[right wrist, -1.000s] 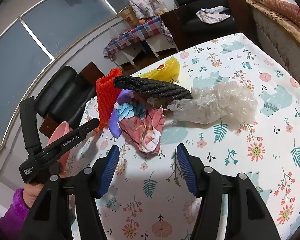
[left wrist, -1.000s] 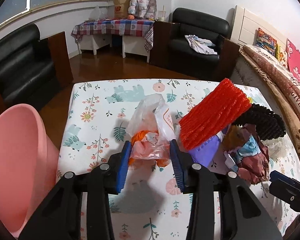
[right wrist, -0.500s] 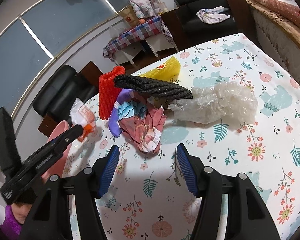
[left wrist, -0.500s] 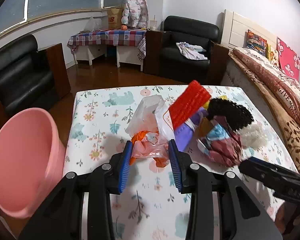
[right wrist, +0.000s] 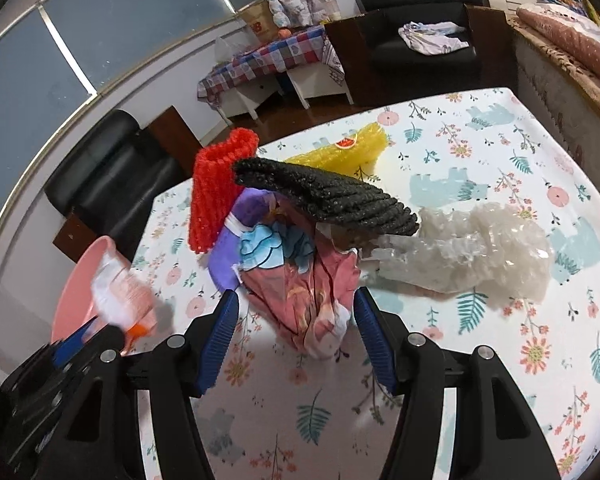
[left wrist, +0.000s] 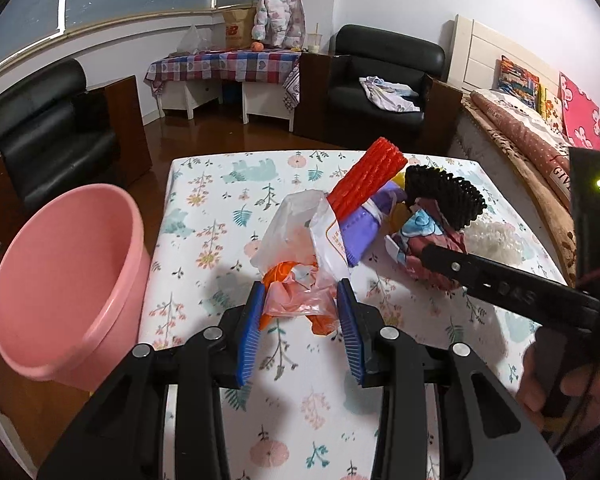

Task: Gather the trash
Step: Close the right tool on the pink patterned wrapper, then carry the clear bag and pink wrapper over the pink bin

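My left claw (left wrist: 300,316) pinches a crumpled clear plastic bag (left wrist: 296,252) with orange scraps inside; both blue pads press its lower folds, and the bag looks lifted off the surface (left wrist: 204,216) (its shadow falls on the floral cloth underneath). To the left of that claw, beside the surface's edge, stands a pink bucket (left wrist: 68,280), mouth tilted toward me. The same bag (right wrist: 120,292) shows blurred at the lower left of my right camera, in front of the bucket (right wrist: 76,292). My right claw (right wrist: 294,320) is spread wide, pointing down at the surface (right wrist: 500,128), with a pink and red printed wrapper (right wrist: 316,300) lying between its pads; neither pad presses it (I see gaps on both sides). Behind the wrapper the rest of the trash is heaped together: a purple pouch (right wrist: 236,232), a red foam net (right wrist: 220,188) standing upright, a black foam net (right wrist: 328,196) lying across the top, and a yellow foam net (right wrist: 348,148) farther back. A wad of clear bubble wrap (right wrist: 480,248) lies just right of the heap, touching it. From the left camera, my right claw's black frame (left wrist: 512,288) crosses the right side, held in my right hand (left wrist: 540,376).
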A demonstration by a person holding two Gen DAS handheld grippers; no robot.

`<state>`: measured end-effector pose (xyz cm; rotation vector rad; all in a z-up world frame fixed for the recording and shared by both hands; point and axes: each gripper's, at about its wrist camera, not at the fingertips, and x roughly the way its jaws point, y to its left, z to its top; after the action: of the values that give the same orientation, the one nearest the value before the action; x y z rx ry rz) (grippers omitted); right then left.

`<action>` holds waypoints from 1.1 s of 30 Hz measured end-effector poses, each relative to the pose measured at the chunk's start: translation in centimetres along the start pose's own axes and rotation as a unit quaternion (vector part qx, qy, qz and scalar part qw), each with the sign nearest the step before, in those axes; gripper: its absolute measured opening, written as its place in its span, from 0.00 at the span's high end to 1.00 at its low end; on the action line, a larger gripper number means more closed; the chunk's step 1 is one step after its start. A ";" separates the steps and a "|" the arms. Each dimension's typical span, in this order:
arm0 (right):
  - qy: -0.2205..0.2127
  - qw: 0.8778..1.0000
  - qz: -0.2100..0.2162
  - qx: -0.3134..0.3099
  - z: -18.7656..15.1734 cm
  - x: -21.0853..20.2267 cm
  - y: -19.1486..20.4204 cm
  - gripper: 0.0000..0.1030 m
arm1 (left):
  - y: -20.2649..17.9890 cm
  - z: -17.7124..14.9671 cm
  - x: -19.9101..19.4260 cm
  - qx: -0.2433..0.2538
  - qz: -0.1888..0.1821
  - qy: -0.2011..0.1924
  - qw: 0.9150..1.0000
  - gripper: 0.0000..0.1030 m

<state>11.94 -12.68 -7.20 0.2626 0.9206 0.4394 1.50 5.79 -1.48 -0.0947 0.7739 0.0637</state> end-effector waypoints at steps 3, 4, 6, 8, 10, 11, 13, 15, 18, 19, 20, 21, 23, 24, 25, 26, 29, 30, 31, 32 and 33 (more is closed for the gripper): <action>0.006 1.000 0.008 0.006 -0.2 0.6 0.1 0.46 | 0.4 -0.3 -0.4 -0.005 0.002 -0.002 1.000 0.64; 0.009 1.000 0.013 0.010 -0.3 0.6 0.1 0.55 | 0.5 -0.3 -0.6 -0.007 0.002 -0.003 1.000 0.64; 0.014 1.000 0.017 0.009 -0.3 0.8 0.3 0.64 | 0.8 -0.5 -0.8 -0.012 0.001 -0.005 1.000 0.64; 0.014 1.000 0.016 0.004 -0.5 0.5 0.4 0.67 | 0.8 -0.4 -1.0 -0.016 0.000 -0.006 1.000 0.64; 0.008 1.000 0.015 0.002 -0.8 0.0 0.5 0.68 | 0.9 -0.5 -1.3 -0.018 -0.002 -0.009 1.000 0.64; 0.006 1.000 0.016 0.001 -0.9 -0.4 0.6 0.69 | 1.0 -0.6 -1.4 -0.019 -0.002 -0.010 1.000 0.64; 0.005 1.000 0.017 0.002 -1.3 -0.9 0.6 0.69 | 1.1 -0.6 -1.6 -0.020 -0.004 -0.012 1.000 0.64; 0.006 1.000 0.019 -0.002 -1.7 -1.6 0.8 0.69 | 1.2 -0.8 -1.8 -0.023 -0.005 -0.015 1.000 0.64; 0.005 1.000 0.021 -0.012 -2.3 -2.7 1.2 0.69 | 1.3 -0.9 -2.0 -0.029 -0.007 -0.016 0.999 0.64; 0.003 1.000 0.022 -0.016 -2.6 -3.1 1.4 0.69 | 1.4 -1.1 -2.0 -0.030 -0.007 -0.017 0.999 0.64; 0.001 0.999 0.024 -0.021 -2.9 -3.5 1.7 0.69 | 1.4 -1.1 -2.1 -0.031 -0.008 -0.017 0.999 0.64; -0.001 0.999 0.025 -0.025 -3.1 -3.9 1.9 0.69 | 1.4 -1.2 -2.2 -0.031 -0.009 -0.018 0.999 0.64; -0.006 0.999 0.028 -0.036 -3.5 -4.7 2.6 0.69 | 1.5 -1.3 -2.5 -0.032 -0.010 -0.020 0.999 0.64; -0.007 0.999 0.030 -0.042 -3.7 -4.9 3.0 0.69 | 1.6 -1.4 -2.6 -0.033 -0.011 -0.021 0.999 0.64; -0.009 0.998 0.031 -0.048 -3.9 -5.2 3.4 0.69 | 1.7 -1.4 -2.8 -0.034 -0.012 -0.023 0.999 0.64; -0.010 0.998 0.033 -0.051 -4.0 -5.4 3.7 0.69 | 1.8 -1.5 -2.9 -0.035 -0.013 -0.024 0.999 0.64; -0.015 0.997 0.039 -0.065 -4.5 -6.0 5.0 0.69 | 2.0 -1.7 -3.3 -0.036 -0.013 -0.028 0.999 0.64; -0.016 0.997 0.040 -0.070 -4.6 -6.2 5.4 0.69 | 2.1 -1.8 -3.5 -0.036 -0.013 -0.030 0.999 0.64; -0.016 0.996 0.041 -0.074 -4.8 -6.3 5.8 0.69 | 2.2 -1.9 -3.7 -0.037 -0.011 -0.032 0.999 0.64; -0.017 0.996 0.042 -0.078 -4.9 -6.4 6.1 0.69 | 2.4 -1.9 -3.9 -0.038 -0.010 -0.035 0.999 0.64; -0.016 0.996 0.044 -0.081 -5.0 -6.5 6.5 0.69 | 2.7 -1.9 -4.1 -0.042 -0.009 -0.038 0.998 0.64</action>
<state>2.87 -9.88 -2.93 0.1612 0.8382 0.5865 -3.02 8.14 -0.10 -0.1777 0.6935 0.0813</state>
